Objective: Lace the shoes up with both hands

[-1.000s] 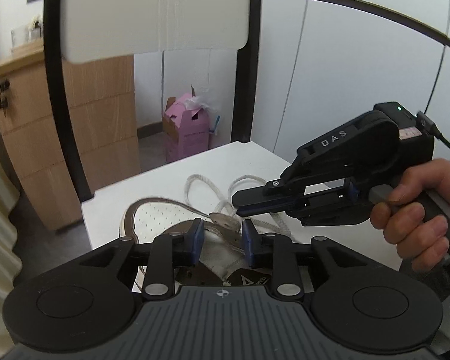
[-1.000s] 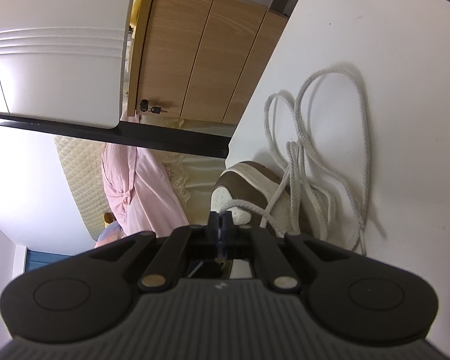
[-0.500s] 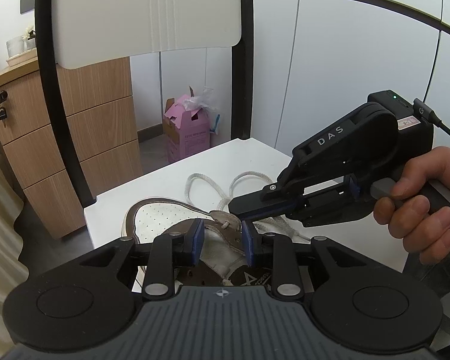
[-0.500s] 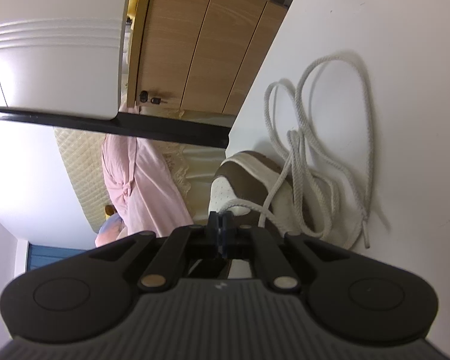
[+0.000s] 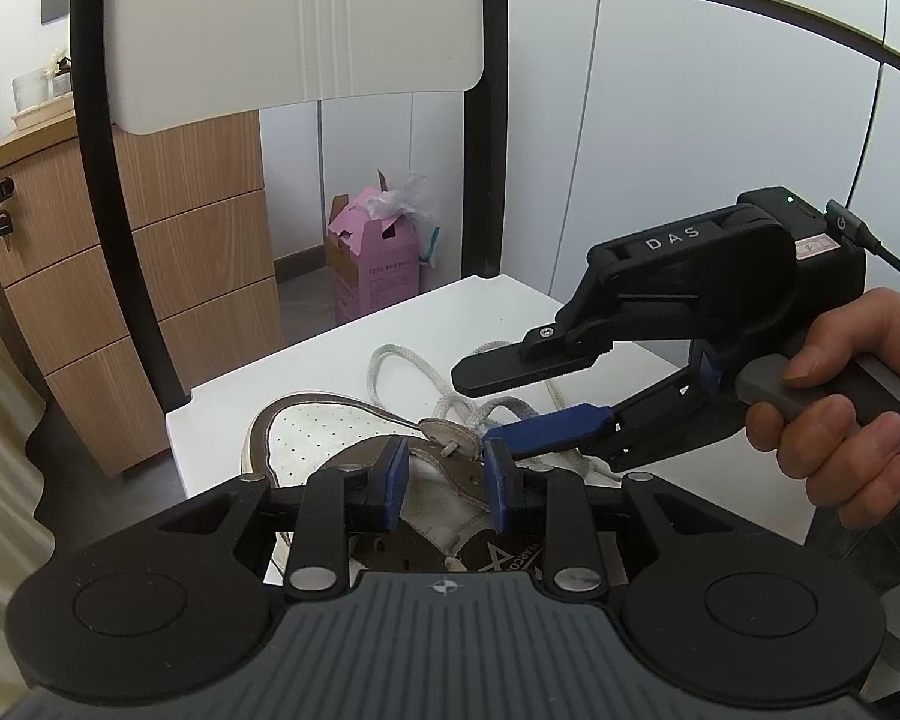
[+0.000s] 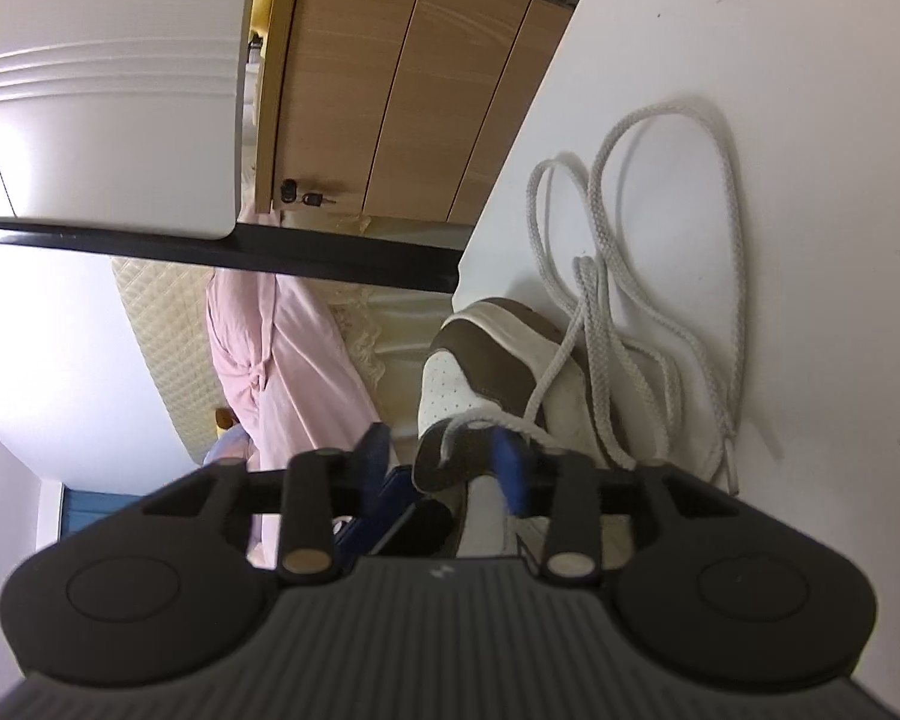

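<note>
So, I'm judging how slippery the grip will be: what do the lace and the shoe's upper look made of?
The lace looks like braided cotton or similar fibre, off-white and matte: its woven texture shows. The shoe seems leather or a synthetic, with a smooth white perforated toe and duller brown panels that could be suede.

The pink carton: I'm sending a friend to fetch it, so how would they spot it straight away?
Start at the white table with the shoe on it, then look past its far edge to the floor. There, between the wooden drawers and the white wall panels, stands the pink carton. It is the only pink thing on the floor, and crumpled plastic pokes out of its open top.
</note>
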`<state>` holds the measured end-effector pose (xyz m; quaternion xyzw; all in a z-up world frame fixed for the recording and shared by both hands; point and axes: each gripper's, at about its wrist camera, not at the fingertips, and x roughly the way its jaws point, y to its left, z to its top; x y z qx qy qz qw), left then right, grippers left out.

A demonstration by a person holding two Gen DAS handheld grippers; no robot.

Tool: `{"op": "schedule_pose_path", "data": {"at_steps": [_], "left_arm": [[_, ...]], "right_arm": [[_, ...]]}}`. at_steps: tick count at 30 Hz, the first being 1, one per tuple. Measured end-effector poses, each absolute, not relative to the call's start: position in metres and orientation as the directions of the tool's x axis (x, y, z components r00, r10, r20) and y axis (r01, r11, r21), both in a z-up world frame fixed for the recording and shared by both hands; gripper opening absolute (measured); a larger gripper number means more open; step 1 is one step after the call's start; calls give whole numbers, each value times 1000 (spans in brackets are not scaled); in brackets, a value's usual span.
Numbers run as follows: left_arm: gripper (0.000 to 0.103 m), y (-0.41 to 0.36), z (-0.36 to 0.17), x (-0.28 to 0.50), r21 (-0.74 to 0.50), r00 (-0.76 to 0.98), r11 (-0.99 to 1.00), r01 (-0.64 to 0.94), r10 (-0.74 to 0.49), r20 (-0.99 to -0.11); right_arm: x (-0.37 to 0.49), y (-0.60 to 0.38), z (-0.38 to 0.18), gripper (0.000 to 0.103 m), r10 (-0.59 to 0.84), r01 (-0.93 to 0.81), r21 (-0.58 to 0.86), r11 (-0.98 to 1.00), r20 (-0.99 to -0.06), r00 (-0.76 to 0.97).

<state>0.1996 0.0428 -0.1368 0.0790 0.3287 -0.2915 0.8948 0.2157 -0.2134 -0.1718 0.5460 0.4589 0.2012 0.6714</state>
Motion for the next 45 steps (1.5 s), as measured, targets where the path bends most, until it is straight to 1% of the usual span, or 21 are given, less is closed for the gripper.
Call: {"op": "schedule_pose_path", "data": {"at_steps": [3,5,7,10,15,18,19,23,25,29,32,33,35,38,45], "left_arm": [[31,43,-137,200,-49,614,817,574,-470,-634],[31,43,-137,200,-49,614,817,575,-470,-635],[31,43,-137,200,-49,613,817,575,-470,-635],[31,43,-137,200,-49,613,816,576,-471,-635],[30,42,-137,200,-55,610,816,575,-473,-635],[30,42,-137,200,-54,611,817,574,-472,-635],[30,42,-136,200,-58,612,818,572,-472,-634],[30,42,-135,200,-70,615,821,566,-478,-627],[31,45,-132,198,-86,618,819,567,-492,-614],[31,51,-127,193,-111,620,815,569,-514,-593],[31,54,-126,188,-102,625,818,566,-506,-595],[31,56,-126,187,-106,626,819,564,-507,-593],[31,60,-125,184,-112,628,822,559,-508,-590],[31,64,-125,183,-114,630,827,550,-501,-594],[31,65,-126,184,-111,621,827,551,-496,-607]], "right_arm": [[215,-214,-175,40,762,253,916,310,-399,510],[215,-215,-176,34,752,262,912,315,-408,518],[216,-213,-176,11,745,263,908,325,-417,520],[216,-210,-177,3,738,260,907,332,-421,527],[219,-202,-174,3,760,231,919,320,-395,517],[221,-198,-174,3,767,230,916,330,-402,500],[222,-198,-172,6,765,224,910,349,-414,493],[224,-199,-152,13,750,140,870,473,-481,454],[221,-196,-133,18,731,45,831,554,-511,452],[220,-178,-100,18,699,-212,699,683,-541,468],[221,-158,-77,18,681,-407,548,731,-549,485],[224,-154,-77,18,690,-438,534,723,-548,473],[232,-146,-86,18,729,-454,571,684,-540,420],[239,-139,-101,18,743,-450,592,668,-559,369],[246,-154,-116,18,759,-350,677,648,-536,369]]}}
